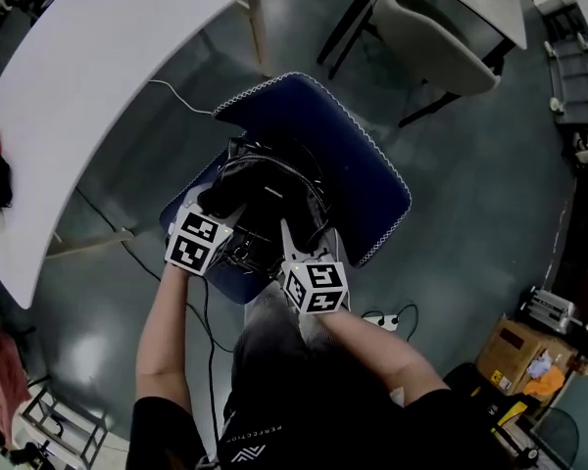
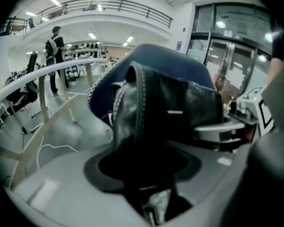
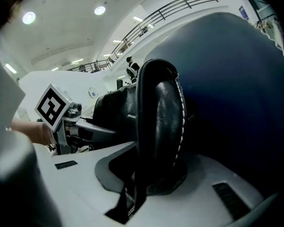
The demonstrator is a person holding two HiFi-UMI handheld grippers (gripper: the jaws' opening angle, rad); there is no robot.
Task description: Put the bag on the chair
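Note:
A black leather bag (image 1: pixel 269 204) lies on the seat of a blue chair (image 1: pixel 372 174) with white stitched edging. My left gripper (image 1: pixel 225 199) is at the bag's left end. In the left gripper view the bag (image 2: pixel 165 112) fills the gap of that gripper (image 2: pixel 142 169) and hides the pads, so a grip cannot be made out. My right gripper (image 1: pixel 299 238) is at the bag's near right side. In the right gripper view it (image 3: pixel 142 174) is shut on the bag's rounded black handle (image 3: pixel 158 122), which has white stitching, with the chair back (image 3: pixel 236 93) behind.
A long white curved table (image 1: pixel 108 76) runs along the left and top. A grey chair (image 1: pixel 431 37) stands at a second table beyond. A power strip (image 1: pixel 387 318) and cables lie on the dark floor; a cardboard box (image 1: pixel 514 351) sits lower right. A person (image 2: pixel 54 56) stands far off.

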